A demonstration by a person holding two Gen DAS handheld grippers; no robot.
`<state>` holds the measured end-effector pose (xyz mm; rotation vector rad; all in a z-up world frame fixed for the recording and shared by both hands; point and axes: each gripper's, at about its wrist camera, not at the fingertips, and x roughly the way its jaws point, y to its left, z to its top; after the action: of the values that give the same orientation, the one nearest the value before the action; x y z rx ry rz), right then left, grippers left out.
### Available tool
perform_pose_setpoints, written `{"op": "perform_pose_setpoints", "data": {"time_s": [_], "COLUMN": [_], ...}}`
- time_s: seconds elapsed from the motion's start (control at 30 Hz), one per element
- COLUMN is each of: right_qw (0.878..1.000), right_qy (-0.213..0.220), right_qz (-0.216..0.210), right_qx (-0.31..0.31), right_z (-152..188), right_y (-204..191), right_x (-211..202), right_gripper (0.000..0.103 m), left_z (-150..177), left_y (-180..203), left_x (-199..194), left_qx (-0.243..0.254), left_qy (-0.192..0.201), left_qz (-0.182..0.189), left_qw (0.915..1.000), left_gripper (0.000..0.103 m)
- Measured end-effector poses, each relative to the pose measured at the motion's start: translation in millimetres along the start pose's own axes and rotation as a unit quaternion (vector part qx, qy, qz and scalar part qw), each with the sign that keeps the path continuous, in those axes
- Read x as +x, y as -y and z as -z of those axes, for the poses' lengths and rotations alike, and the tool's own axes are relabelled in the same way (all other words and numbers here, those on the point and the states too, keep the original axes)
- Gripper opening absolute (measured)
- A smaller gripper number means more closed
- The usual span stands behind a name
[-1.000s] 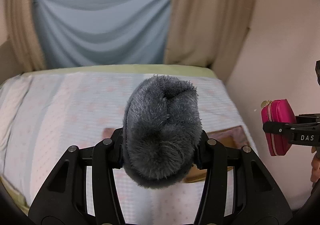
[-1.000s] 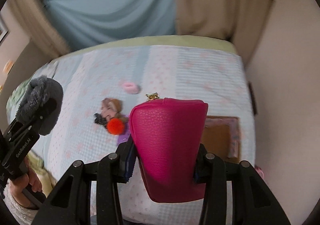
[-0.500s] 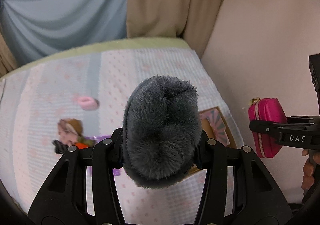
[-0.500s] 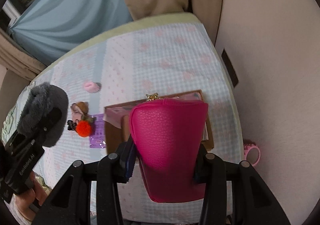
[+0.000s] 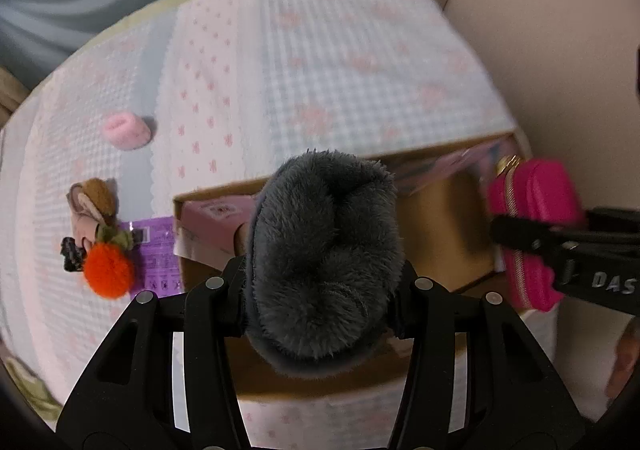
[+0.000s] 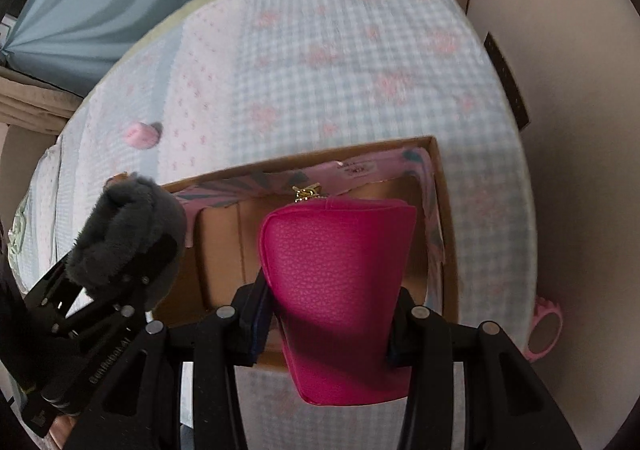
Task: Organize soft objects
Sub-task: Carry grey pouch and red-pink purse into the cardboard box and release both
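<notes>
My left gripper [image 5: 320, 290] is shut on a grey fluffy roll [image 5: 324, 250] and holds it above the left part of an open cardboard box [image 5: 448, 218]. The roll also shows in the right wrist view [image 6: 124, 234]. My right gripper [image 6: 328, 330] is shut on a magenta zip pouch [image 6: 340, 290] and holds it above the box [image 6: 444, 210]. The pouch shows at the right of the left wrist view [image 5: 532, 210]. The box lies on the bed near its right edge and has pink printed flaps.
On the checked bedspread [image 5: 320, 62] lie a pink hair tie [image 5: 126, 130], a small doll with an orange pompom [image 5: 106, 274] and a purple card [image 5: 158, 262]. A beige wall [image 6: 580, 130] runs along the right. A pink ring-shaped object [image 6: 544, 334] lies by the wall.
Both grippers have moved forward and tilted down over the bed, so the box now lies directly under the grey roll and the pouch. Both still hold their objects.
</notes>
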<state>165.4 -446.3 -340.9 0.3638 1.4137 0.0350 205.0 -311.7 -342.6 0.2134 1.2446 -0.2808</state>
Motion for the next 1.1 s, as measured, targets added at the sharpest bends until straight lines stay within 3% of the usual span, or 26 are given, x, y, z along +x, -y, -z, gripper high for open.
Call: {"op": "perform_pose_setpoints", "data": {"time_s": [0.13, 0.17, 0.2, 0.27, 0.3, 0.33, 0.37, 0.4, 0.73, 1.1], "right_qw": [1.000, 1.000, 1.000, 0.999, 0.999, 0.999, 1.000, 1.000, 1.000, 0.999], "right_qy": [-0.015, -0.019, -0.022, -0.029, -0.031, -0.030, -0.021, -0.014, 0.004, 0.046], "right_qz": [0.000, -0.005, -0.011, -0.013, -0.005, 0.001, 0.000, -0.006, -0.015, 0.009], "right_qx": [-0.008, -0.008, -0.007, -0.009, -0.014, -0.018, -0.021, -0.022, -0.022, -0.023], "right_z": [-6.0, -7.6, -8.9, -12.7, -14.3, -15.4, -16.6, -17.8, -19.0, 2.1], "right_y": [6.0, 4.9, 5.9, 7.5, 7.0, 6.5, 7.3, 7.4, 8.5, -5.9], "right_x": [25.8, 29.7, 33.8, 43.9, 48.2, 52.1, 54.2, 54.8, 54.2, -19.1], "right_gripper": [0.041, 0.041, 0.042, 0.045, 0.055, 0.065, 0.098, 0.103, 0.103, 0.103], "left_z": [4.2, 6.0, 7.7, 11.1, 12.4, 14.9, 18.9, 21.3, 30.2, 26.0], "left_y": [2.7, 4.8, 7.6, 13.9, 16.5, 19.9, 23.1, 24.3, 15.6, -9.4], "left_x": [23.6, 27.4, 29.9, 36.1, 38.2, 39.7, 41.6, 42.2, 30.2, -47.8], "left_qx": [-0.007, -0.006, -0.001, 0.024, 0.035, 0.051, 0.070, 0.077, 0.069, 0.031], "left_qy": [-0.026, -0.027, -0.025, -0.029, -0.032, -0.034, -0.035, -0.036, -0.033, 0.030], "left_qz": [-0.003, -0.005, -0.011, -0.025, -0.032, -0.037, -0.043, -0.045, -0.014, 0.027], "left_qw": [0.9996, 0.9996, 0.9996, 0.9990, 0.9984, 0.9974, 0.9960, 0.9953, 0.9970, 0.9987], "left_gripper": [0.046, 0.052, 0.058, 0.100, 0.103, 0.102, 0.102, 0.102, 0.102, 0.102]}}
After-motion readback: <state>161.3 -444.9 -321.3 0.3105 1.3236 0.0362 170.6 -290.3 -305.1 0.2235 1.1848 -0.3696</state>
